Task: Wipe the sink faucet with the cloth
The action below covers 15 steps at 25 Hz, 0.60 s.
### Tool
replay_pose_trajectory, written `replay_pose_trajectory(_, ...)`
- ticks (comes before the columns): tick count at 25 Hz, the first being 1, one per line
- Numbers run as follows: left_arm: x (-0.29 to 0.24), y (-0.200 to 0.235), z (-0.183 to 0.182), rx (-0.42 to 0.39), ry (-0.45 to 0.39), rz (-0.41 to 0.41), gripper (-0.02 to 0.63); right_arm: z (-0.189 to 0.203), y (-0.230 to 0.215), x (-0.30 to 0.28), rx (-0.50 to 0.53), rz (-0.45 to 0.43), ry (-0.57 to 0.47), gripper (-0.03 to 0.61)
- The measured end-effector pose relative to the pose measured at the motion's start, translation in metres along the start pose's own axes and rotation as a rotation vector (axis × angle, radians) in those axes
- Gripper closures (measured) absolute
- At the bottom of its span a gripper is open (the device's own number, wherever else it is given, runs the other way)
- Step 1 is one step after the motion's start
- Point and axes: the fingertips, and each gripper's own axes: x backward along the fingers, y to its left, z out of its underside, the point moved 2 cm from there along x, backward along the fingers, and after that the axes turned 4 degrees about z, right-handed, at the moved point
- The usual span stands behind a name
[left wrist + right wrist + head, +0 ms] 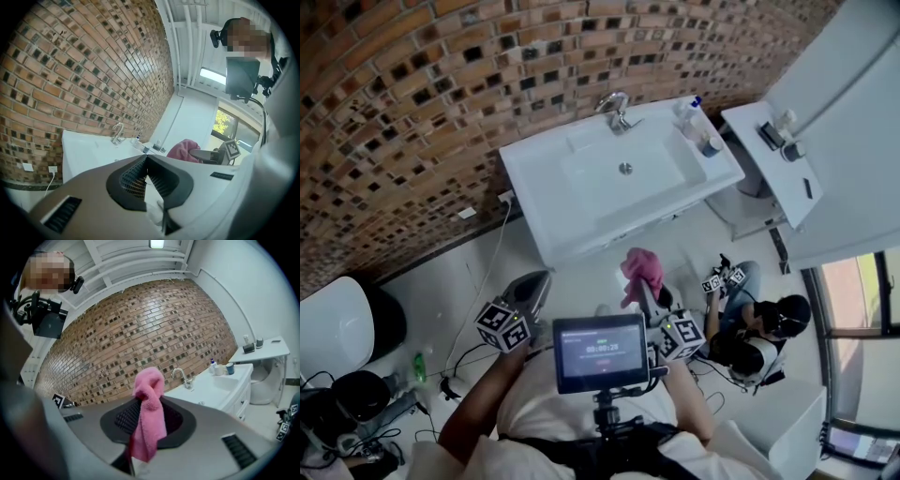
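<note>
A chrome faucet (615, 112) stands at the back of the white sink (581, 202) against the brick wall; it also shows as the faucet (180, 376) in the right gripper view and the faucet (117, 132) in the left gripper view. My right gripper (645, 291) is shut on a pink cloth (639, 273), held well in front of the sink. The cloth (149, 414) hangs out between the jaws. My left gripper (532, 291) is shut with nothing in it, to the left of the right one.
Bottles and a cup (697, 127) sit on the sink's right corner. A white shelf (769, 159) with small items stands to the right, a toilet beside it. Another person (759, 328) crouches on the floor at the right. A cable (487, 272) runs down from a wall socket.
</note>
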Motion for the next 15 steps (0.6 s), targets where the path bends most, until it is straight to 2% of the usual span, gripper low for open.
replay_pose_trajectory(4, -0.006, -0.001, 0.001, -0.006, 0.015, -0.003, 0.629, -0.003, -0.005, 0.000, 0.025, 0.001, 0.000, 0.485)
replay_pose_trajectory(15, -0.018, -0.004, 0.011, 0.004, 0.060, -0.011, 0.630, -0.001, -0.022, 0.001, 0.005, 0.010, 0.012, 0.485)
